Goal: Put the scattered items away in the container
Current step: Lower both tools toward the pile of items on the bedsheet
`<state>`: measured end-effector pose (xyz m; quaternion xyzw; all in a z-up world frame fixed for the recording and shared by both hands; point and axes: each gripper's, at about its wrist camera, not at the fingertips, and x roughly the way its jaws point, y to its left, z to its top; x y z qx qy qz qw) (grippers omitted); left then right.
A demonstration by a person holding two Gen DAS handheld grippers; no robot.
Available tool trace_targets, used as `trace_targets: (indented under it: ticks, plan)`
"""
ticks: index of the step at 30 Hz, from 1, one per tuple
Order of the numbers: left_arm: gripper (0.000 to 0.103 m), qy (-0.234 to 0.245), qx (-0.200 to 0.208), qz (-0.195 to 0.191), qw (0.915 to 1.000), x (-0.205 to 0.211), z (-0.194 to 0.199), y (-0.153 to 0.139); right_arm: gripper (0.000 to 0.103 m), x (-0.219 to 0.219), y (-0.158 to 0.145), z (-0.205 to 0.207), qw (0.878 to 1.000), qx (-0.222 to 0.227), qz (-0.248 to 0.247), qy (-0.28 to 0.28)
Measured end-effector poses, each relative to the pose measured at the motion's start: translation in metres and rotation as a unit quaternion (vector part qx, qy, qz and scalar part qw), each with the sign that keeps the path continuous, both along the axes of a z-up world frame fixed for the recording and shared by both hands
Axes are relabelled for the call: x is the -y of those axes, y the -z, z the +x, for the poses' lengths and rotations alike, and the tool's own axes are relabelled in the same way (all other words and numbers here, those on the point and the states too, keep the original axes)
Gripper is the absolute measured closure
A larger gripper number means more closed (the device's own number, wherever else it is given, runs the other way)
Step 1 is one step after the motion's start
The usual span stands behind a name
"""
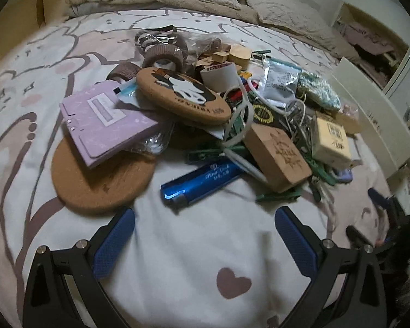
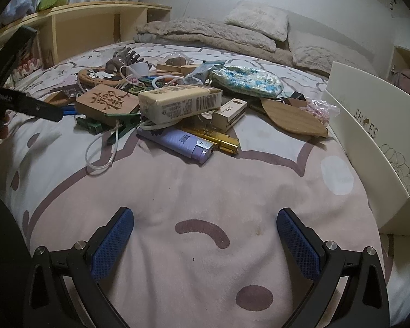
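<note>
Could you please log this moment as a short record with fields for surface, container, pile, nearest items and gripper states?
surface: bed sheet with cartoon print
container: white shoe box, to the right of the pile
pile: mixed small items heaped mid-bed, none in the grippers
nearest to left gripper: blue lighter, round cork coaster
nearest to right gripper: purple lighter, gold lighter
left gripper state: open, empty
right gripper state: open, empty
</note>
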<state>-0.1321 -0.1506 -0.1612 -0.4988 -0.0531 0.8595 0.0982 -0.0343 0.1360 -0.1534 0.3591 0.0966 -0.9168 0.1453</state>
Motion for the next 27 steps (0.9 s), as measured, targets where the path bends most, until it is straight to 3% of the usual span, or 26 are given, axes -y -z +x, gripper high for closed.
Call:
trace_targets:
  ticks: [4,13,17,20,22,27]
  plan:
    - [0.001,-0.007,0.01,0.006,0.9999,-0.003,-0.007,0.002,0.0,0.001,0.001,0.0,1.0,-0.006,-0.001,0.002]
    - [0.001,0.033,-0.006,-0.077,0.9965,-0.032,-0.02,0.009,0.0,-0.001,0.003,0.003,1.0,-0.014,-0.005,-0.003]
    - [0.002,0.062,-0.024,-0.083,0.9943,-0.039,-0.025,0.013,0.0,-0.002,0.001,0.0,1.0,-0.005,-0.009,-0.01]
    - [0.012,0.072,-0.033,-0.075,0.994,-0.038,-0.022,0.012,0.0,-0.003,-0.002,-0.01,1.0,0.015,-0.018,-0.02]
    - [0.026,0.067,-0.036,-0.081,0.9938,-0.035,-0.019,0.012,0.0,-0.003,-0.004,-0.018,0.999,0.028,-0.023,-0.023]
    - [0.047,0.053,-0.05,-0.066,0.9952,-0.025,-0.006,0.01,0.0,0.002,-0.006,-0.029,0.998,0.042,-0.022,-0.034]
